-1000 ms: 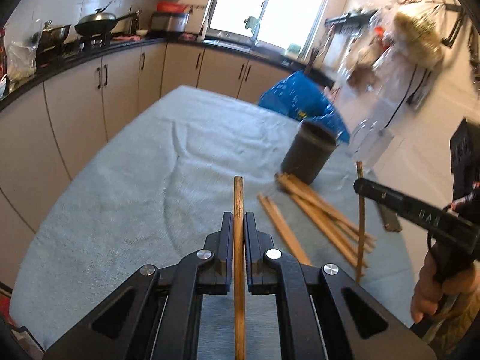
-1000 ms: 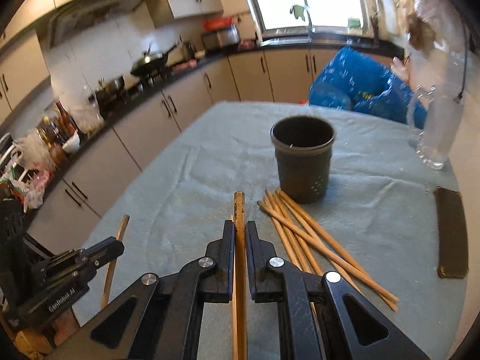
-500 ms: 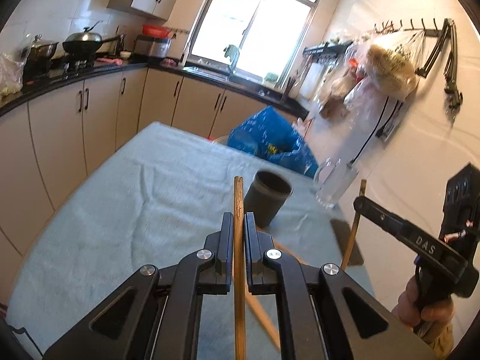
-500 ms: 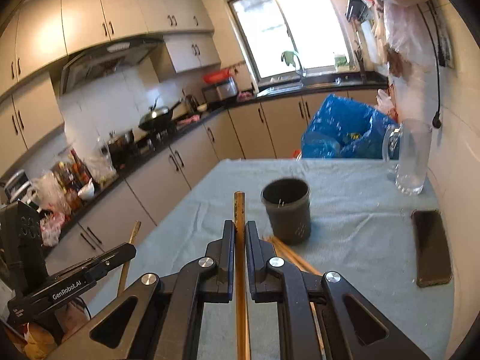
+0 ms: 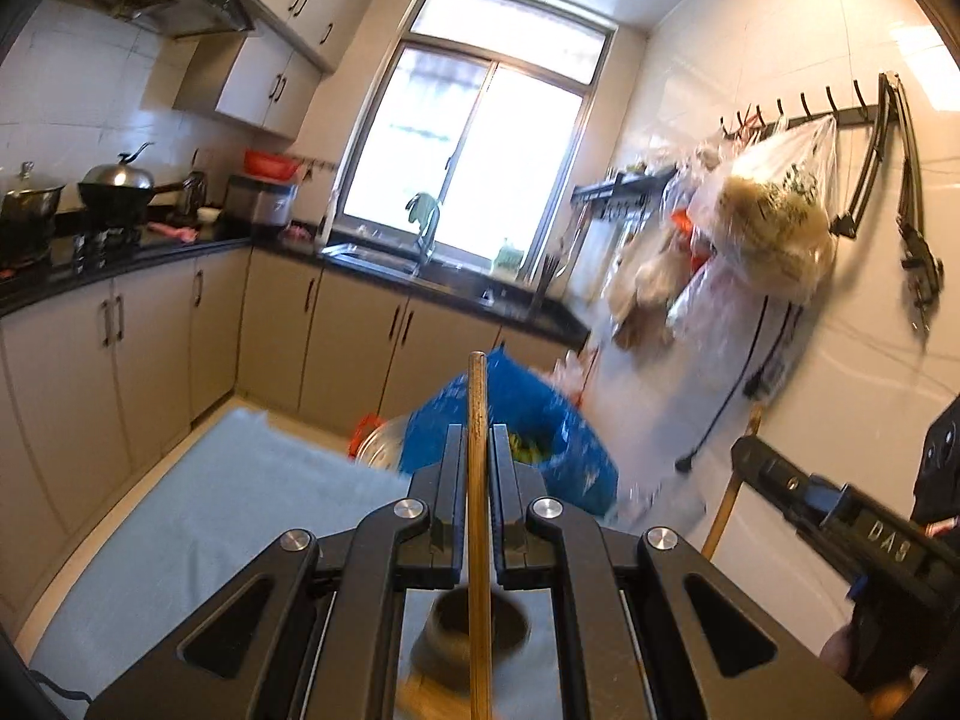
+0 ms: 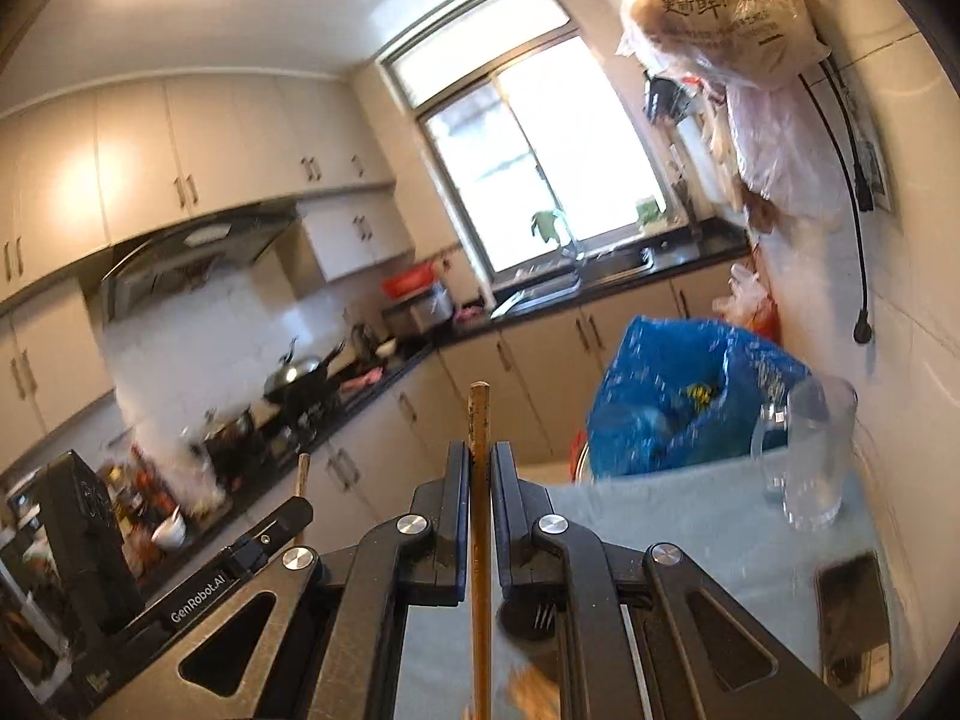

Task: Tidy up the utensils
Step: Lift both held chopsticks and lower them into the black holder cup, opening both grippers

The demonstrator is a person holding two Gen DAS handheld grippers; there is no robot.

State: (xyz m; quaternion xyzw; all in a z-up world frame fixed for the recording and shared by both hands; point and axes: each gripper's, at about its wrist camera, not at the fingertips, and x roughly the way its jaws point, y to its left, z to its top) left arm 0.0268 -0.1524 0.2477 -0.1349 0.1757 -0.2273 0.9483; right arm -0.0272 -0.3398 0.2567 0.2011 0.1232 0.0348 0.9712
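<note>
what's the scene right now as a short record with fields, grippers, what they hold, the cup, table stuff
left gripper: shut on a brown wooden chopstick, tip pointing up
right gripper: shut on a second brown wooden chopstick, tip up
dark round utensil cup: on the table, seen low between the left gripper's fingers
table cover: pale blue cloth
clear glass pitcher: standing on the cloth
dark phone: flat on the cloth
blue plastic bag: beyond the table's far edge

Both wrist views look along their fingers, tilted upward above the table (image 5: 198, 516) toward the window (image 6: 540, 162); both show the blue bag (image 5: 540, 420).
</note>
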